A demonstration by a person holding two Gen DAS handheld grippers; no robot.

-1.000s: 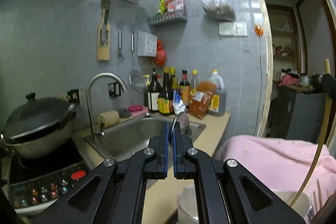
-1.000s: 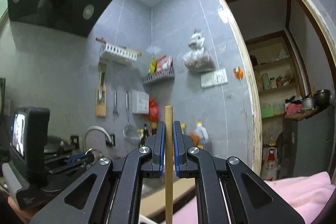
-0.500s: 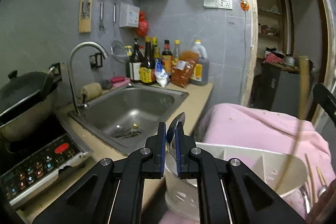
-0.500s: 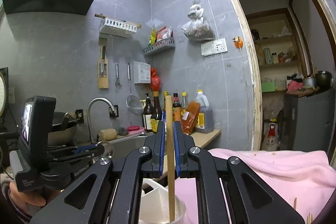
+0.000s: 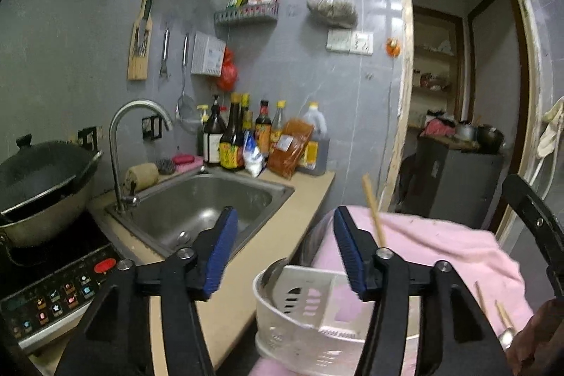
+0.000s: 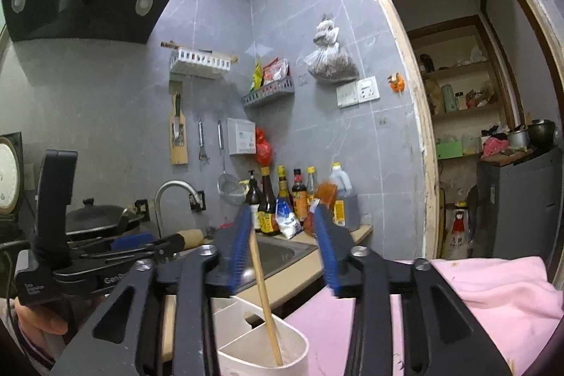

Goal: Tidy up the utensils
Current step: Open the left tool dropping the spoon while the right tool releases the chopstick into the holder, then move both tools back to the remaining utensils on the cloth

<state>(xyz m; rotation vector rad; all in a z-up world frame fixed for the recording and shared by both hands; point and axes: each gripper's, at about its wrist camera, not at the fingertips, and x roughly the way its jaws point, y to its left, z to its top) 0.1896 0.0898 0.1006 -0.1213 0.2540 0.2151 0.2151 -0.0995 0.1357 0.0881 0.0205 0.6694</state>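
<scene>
Opening above a white utensil holder point(image 5: 310, 316), left gripper point(image 5: 282, 252) with blue pads well apart and nothing between them, holder at 6 o'clock below the jaws on a pink cloth point(image 5: 440, 245). Opening likewise, right gripper point(image 6: 282, 249), a wooden chopstick point(image 6: 262, 288) between its blue pads but clear of both, leaning toward 11 o'clock, lower end down inside the near compartment of the utensil holder point(image 6: 282, 351) at 6 o'clock. Seen from the left wrist, the same chopstick point(image 5: 373, 210) rising at 1 o'clock behind the right-hand finger point(image 5: 347, 252). Beyond, at 10 o'clock, a steel sink point(image 5: 197, 207) with curved tap point(image 5: 123, 143); at 12 o'clock, sauce bottles point(image 5: 246, 140) against the grey tiled wall point(image 5: 299, 66). Spoon not made out inside the holder.
</scene>
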